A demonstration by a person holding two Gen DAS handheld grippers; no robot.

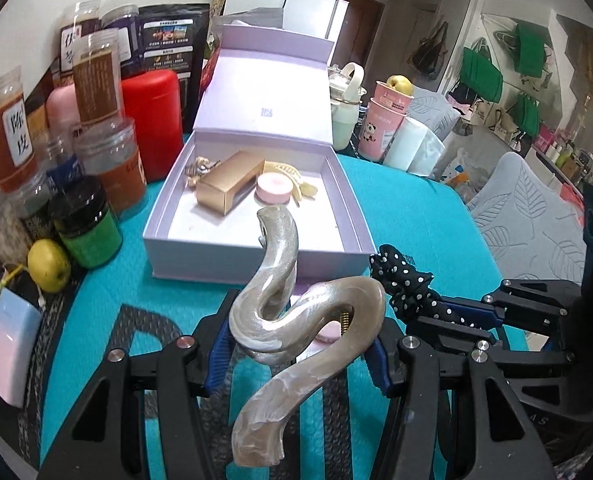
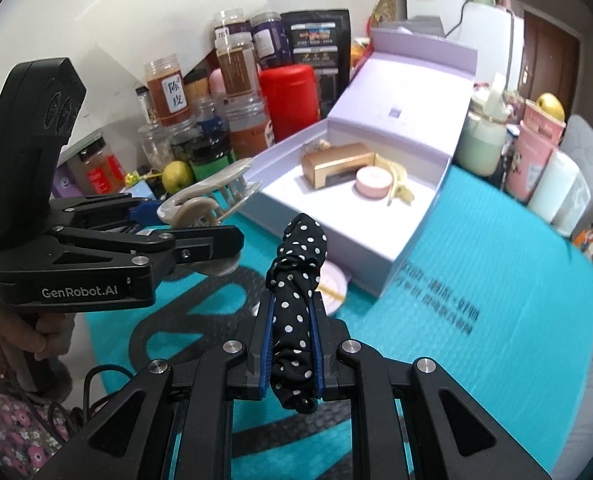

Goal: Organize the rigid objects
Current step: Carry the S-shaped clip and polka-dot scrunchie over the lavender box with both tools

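Holding one hair claw (image 1: 296, 320) – one scrunchie (image 2: 296, 300).

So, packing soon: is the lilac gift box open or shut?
Open. The lilac box has its hinged lid standing up behind, and the gold carton shows inside.

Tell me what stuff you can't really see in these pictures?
- Pink round thing on the mat: in the left wrist view the pearly hair claw covers most of it; in the right wrist view the polka-dot scrunchie does.
- Yellow hair clip in the lavender box: partly behind the pink round case in both views.
- Small jar labels at the back: too small to read.
- Person: only a hand shows, cut off by the right wrist view's edge.
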